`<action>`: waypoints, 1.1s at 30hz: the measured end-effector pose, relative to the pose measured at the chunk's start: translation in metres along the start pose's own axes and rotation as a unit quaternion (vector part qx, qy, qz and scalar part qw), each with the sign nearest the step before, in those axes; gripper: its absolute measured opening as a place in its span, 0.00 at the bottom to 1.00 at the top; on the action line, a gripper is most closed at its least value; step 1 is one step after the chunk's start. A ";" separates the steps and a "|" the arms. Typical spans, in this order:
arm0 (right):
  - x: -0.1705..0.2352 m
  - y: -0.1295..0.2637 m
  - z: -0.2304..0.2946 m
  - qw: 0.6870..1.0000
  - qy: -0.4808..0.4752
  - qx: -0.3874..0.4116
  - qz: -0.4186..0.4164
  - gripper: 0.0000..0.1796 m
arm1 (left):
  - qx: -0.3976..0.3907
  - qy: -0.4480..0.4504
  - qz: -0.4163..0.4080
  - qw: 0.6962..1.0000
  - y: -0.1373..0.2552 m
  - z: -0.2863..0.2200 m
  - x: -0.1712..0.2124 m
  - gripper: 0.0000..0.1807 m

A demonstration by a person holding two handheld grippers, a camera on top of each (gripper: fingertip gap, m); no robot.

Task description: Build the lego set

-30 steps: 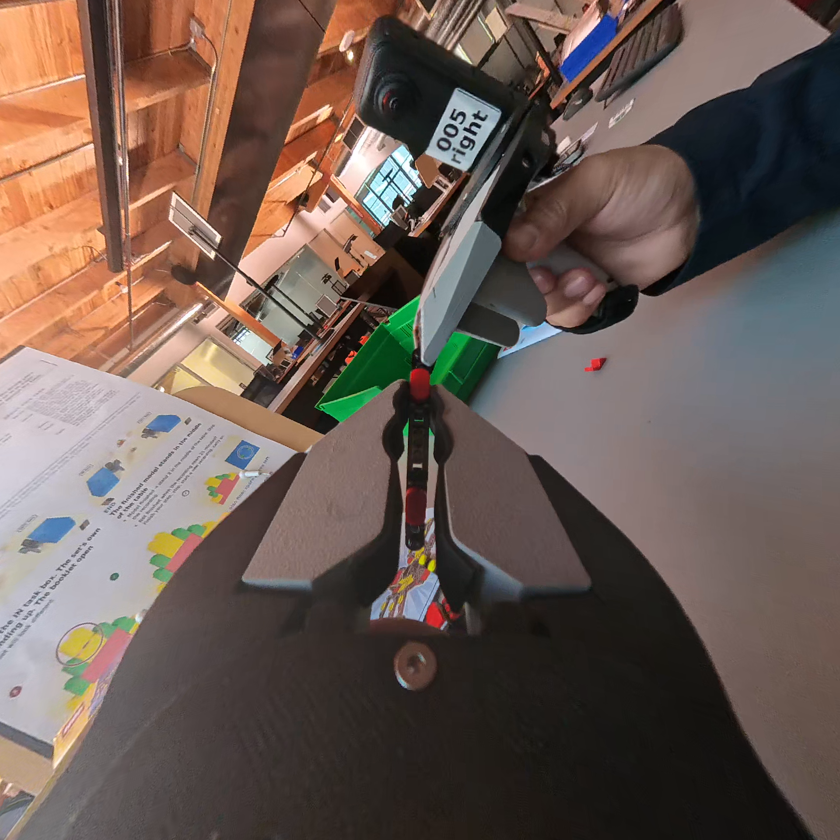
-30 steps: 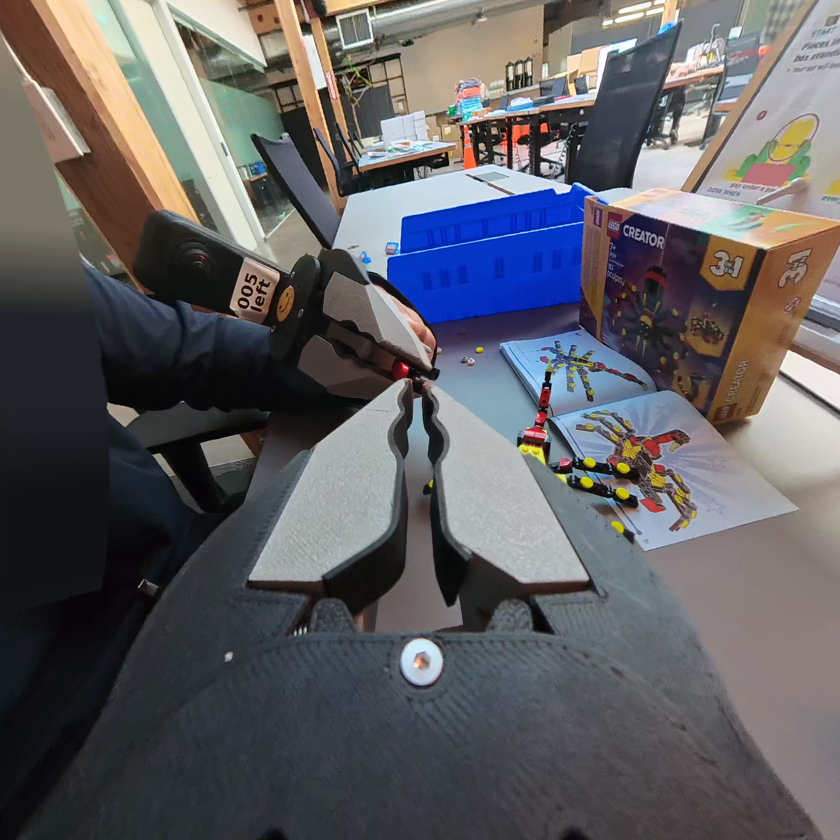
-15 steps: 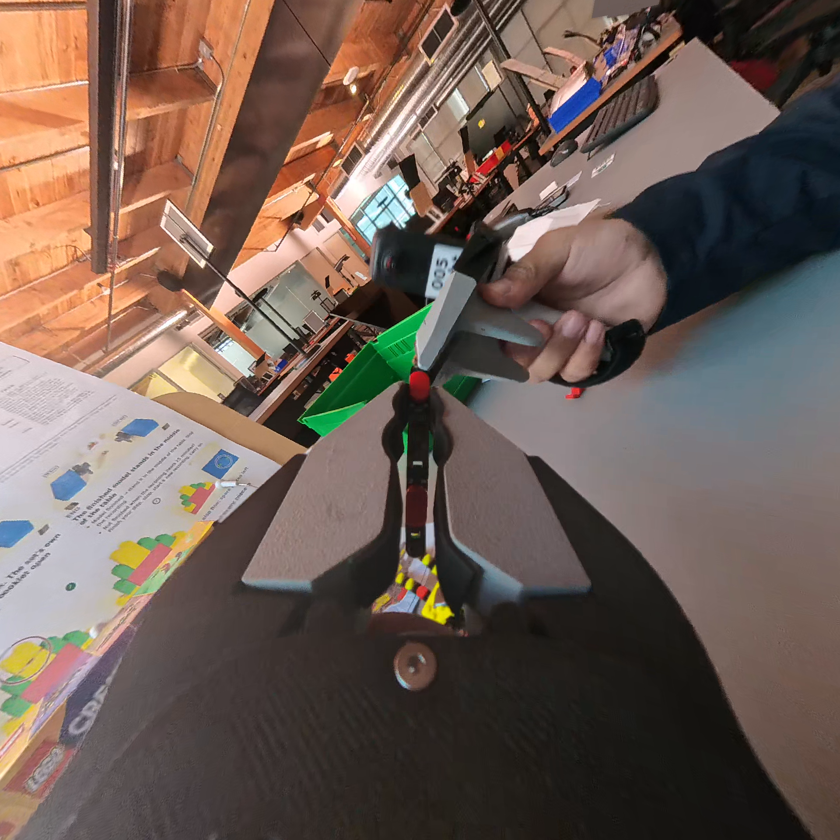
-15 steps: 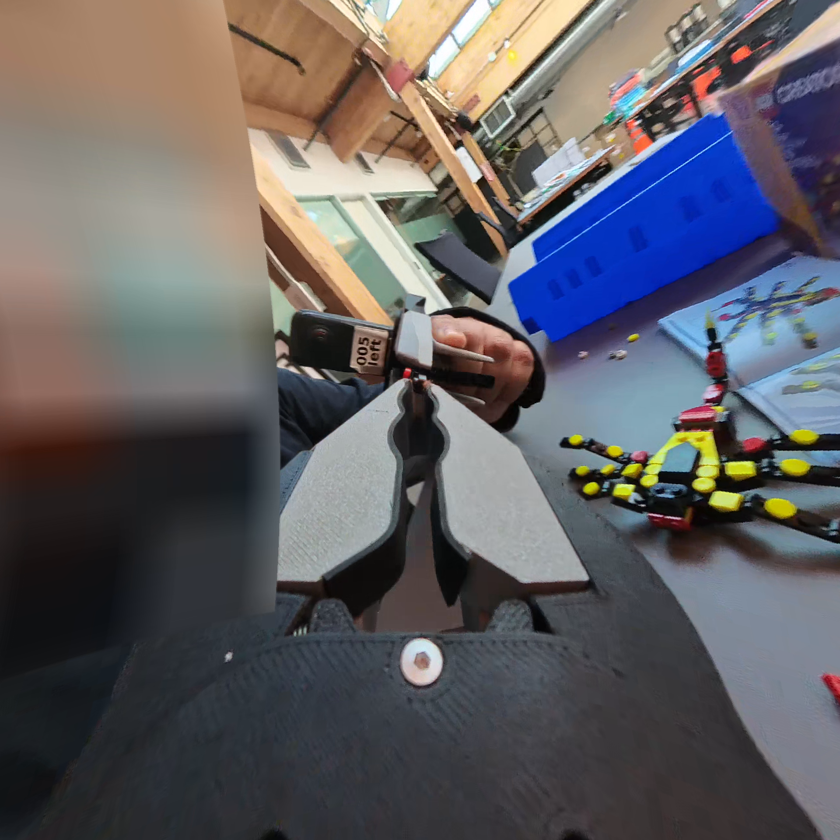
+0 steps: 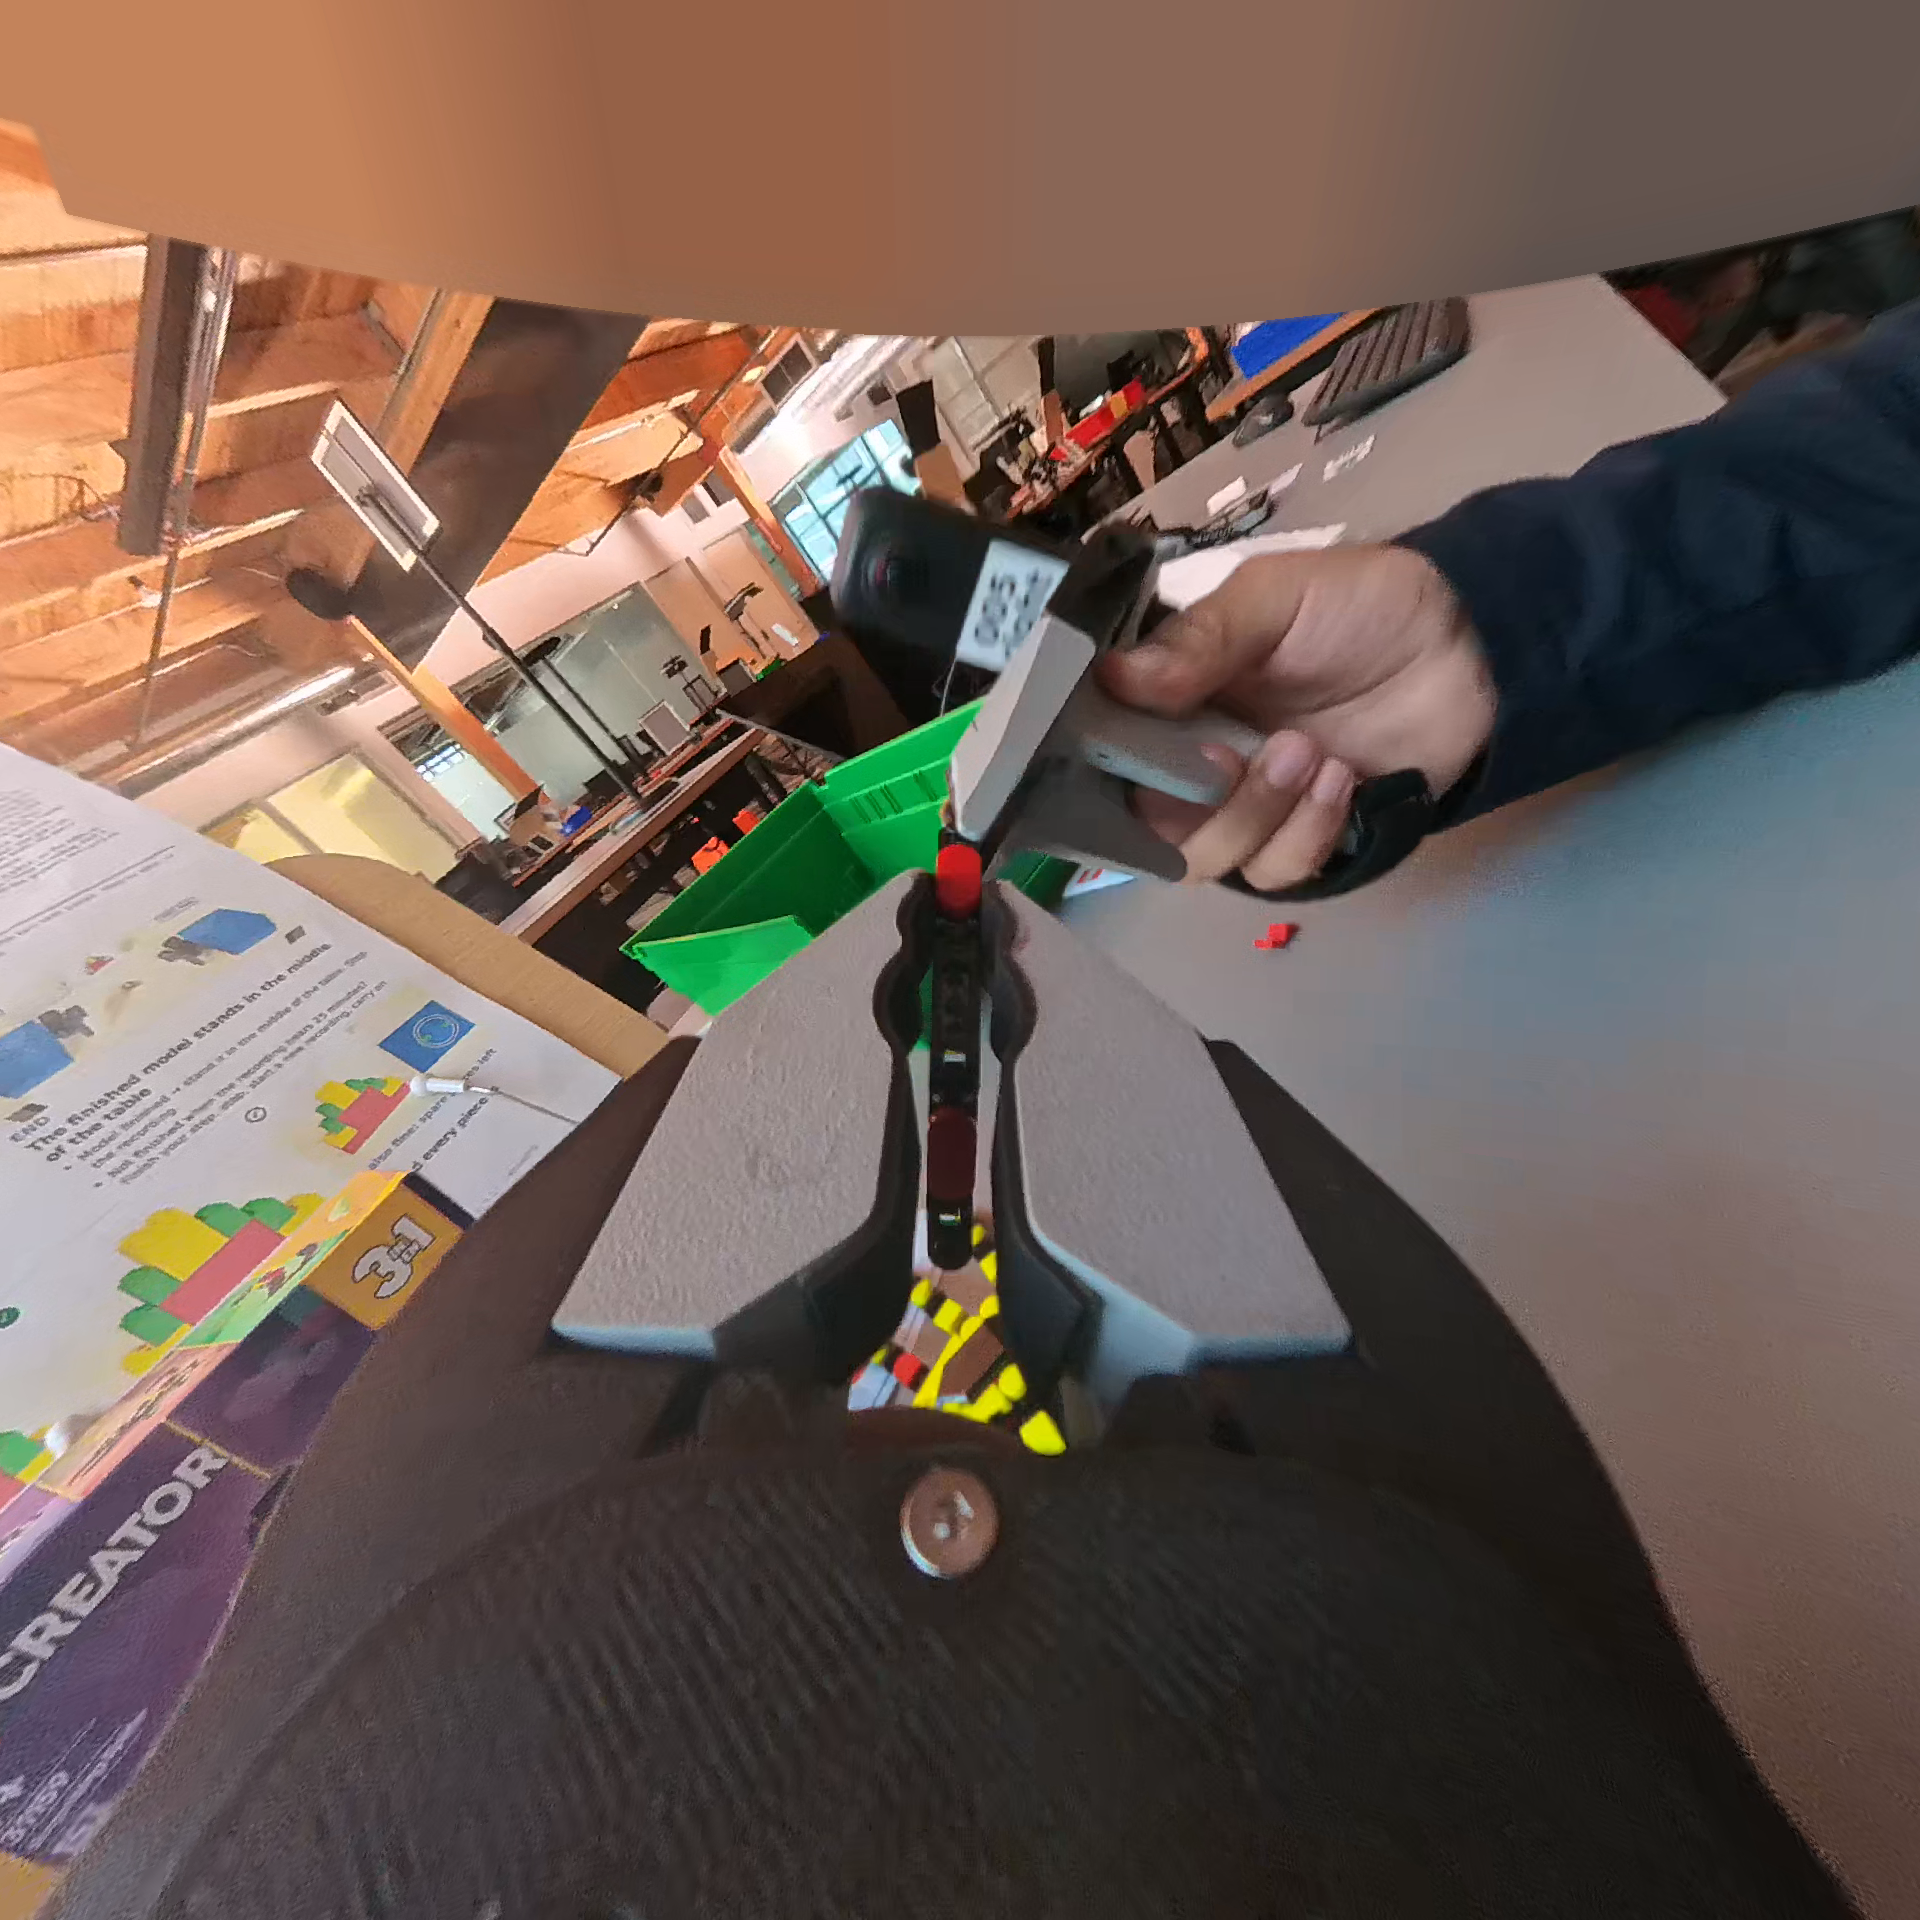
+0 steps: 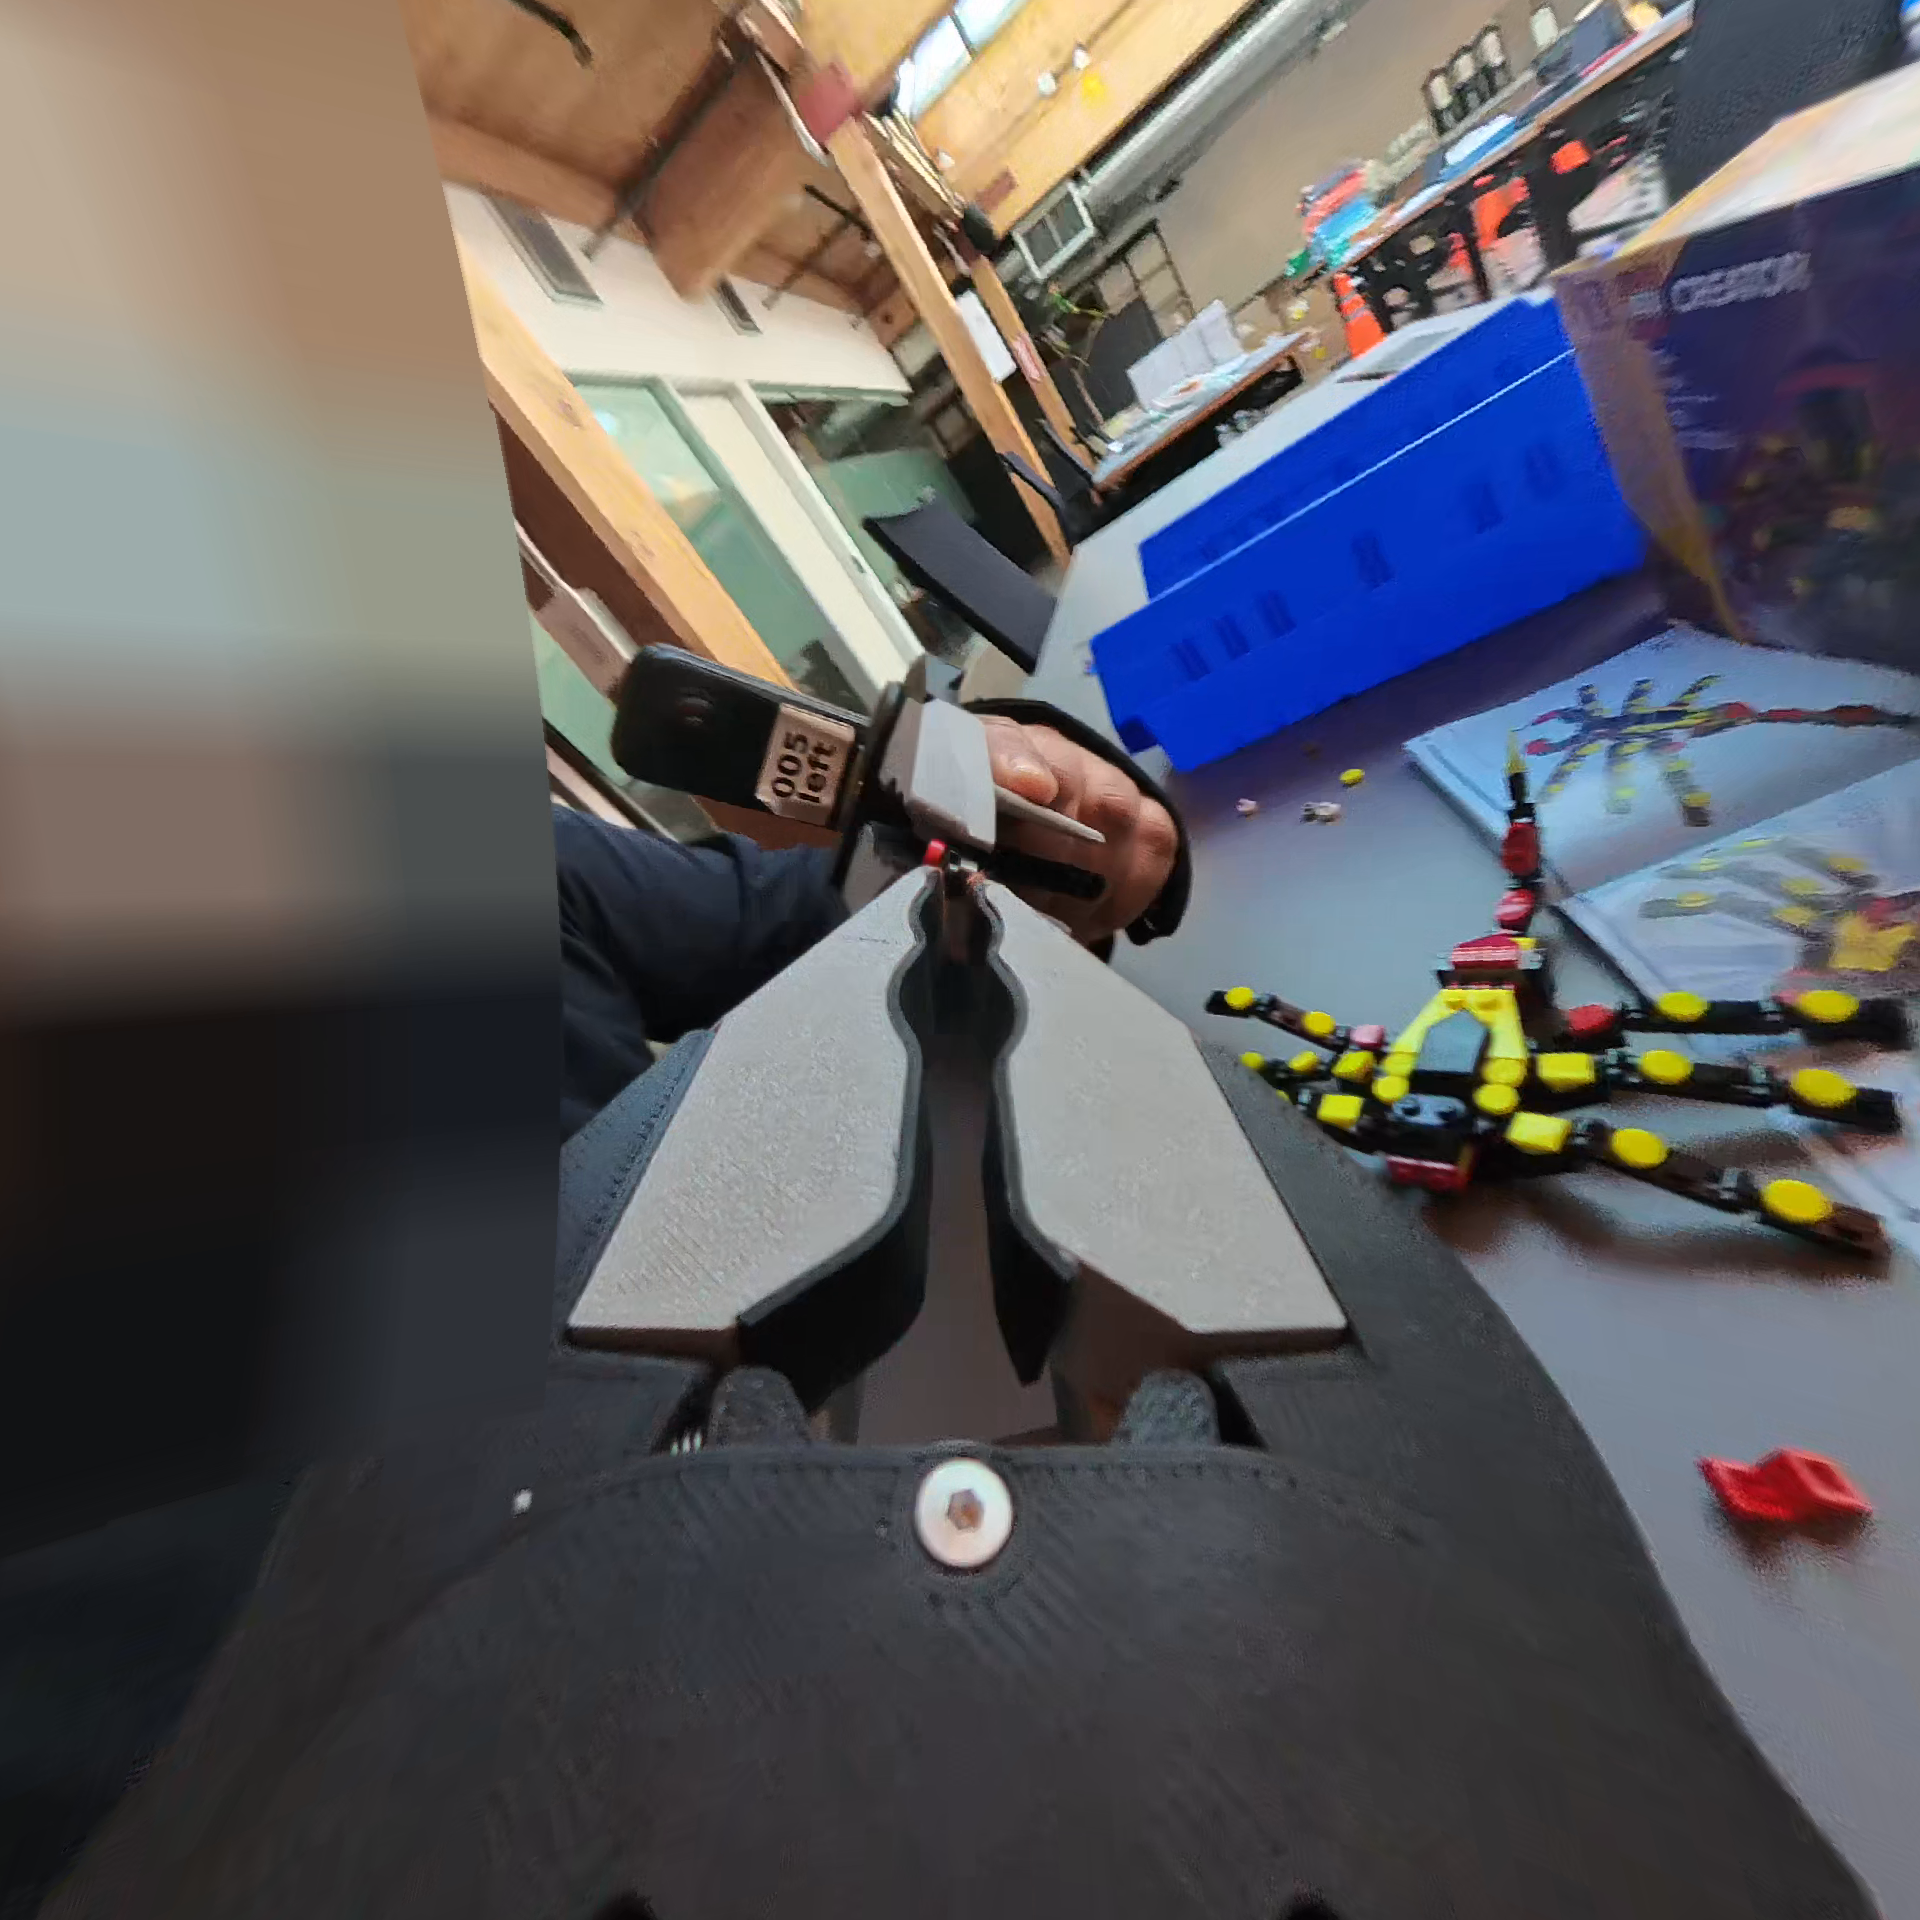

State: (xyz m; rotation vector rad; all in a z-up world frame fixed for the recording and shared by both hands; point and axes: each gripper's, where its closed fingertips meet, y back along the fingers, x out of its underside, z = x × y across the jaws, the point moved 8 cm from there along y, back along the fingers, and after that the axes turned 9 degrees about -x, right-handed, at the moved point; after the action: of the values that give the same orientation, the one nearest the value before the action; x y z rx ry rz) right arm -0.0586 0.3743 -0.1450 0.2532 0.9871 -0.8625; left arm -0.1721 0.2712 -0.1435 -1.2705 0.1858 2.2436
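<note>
My left gripper (image 5: pixel 956 914) is shut on a thin black lego leg (image 5: pixel 954 1039) with a red tip (image 5: pixel 956 873), held up off the table. My right gripper (image 6: pixel 953 906) meets it head-on, and its jaws are closed on the leg's red-tipped end (image 6: pixel 937 854). The right gripper also shows in the left wrist view (image 5: pixel 971 821), and the left gripper in the right wrist view (image 6: pixel 940 862). The black, yellow and red spider model (image 6: pixel 1455 1060) lies on the table to the right, apart from both grippers.
A loose red piece (image 6: pixel 1782 1486) lies on the dark table (image 6: pixel 1351 914) at the near right. Beyond the spider are open booklets (image 6: pixel 1662 790), the lego box (image 6: pixel 1766 416) and a blue bin (image 6: pixel 1371 592). The left wrist view shows a green bin (image 5: pixel 810 862) and a printed sheet (image 5: pixel 208 1039).
My right gripper swung left from over the table to the left gripper's leg and closed on its red tip. The left gripper kept its hold and tilted slightly.
</note>
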 end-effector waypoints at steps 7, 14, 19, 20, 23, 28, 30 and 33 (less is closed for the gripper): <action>-0.035 0.084 0.002 0.982 0.027 0.089 -0.166 0.00 | -0.036 0.054 -0.023 0.998 0.016 0.024 -0.004 0.02; -0.022 0.069 0.005 0.979 0.086 0.180 0.049 0.00 | 0.086 0.162 -0.021 0.983 0.002 0.013 0.003 0.02; 0.022 0.061 -0.036 0.947 -0.023 0.242 0.211 0.01 | 0.118 0.171 0.109 0.972 -0.009 0.002 0.028 0.03; 0.031 0.062 -0.043 0.936 -0.041 0.256 0.239 0.01 | 0.127 0.182 0.138 0.965 -0.011 -0.001 0.033 0.03; 0.044 0.063 -0.053 0.918 -0.072 0.272 0.280 0.01 | 0.150 0.177 0.188 0.954 -0.014 -0.010 0.040 0.03; 0.043 0.066 -0.054 0.913 -0.077 0.278 0.288 0.10 | 0.169 0.175 0.228 0.943 -0.016 -0.021 0.049 0.03; 0.041 0.069 -0.053 0.910 -0.063 0.289 0.292 0.12 | 0.167 0.183 0.234 0.940 -0.016 -0.021 0.051 0.03; 0.032 0.073 -0.049 0.911 -0.036 0.296 0.284 0.12 | 0.160 0.193 0.239 0.938 -0.016 -0.019 0.053 0.03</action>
State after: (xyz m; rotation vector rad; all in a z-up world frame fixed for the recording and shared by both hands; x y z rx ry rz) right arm -0.0273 0.4317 -0.2115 0.9725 0.5058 -0.6009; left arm -0.1711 0.2987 -0.1951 -1.5890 1.0631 2.1804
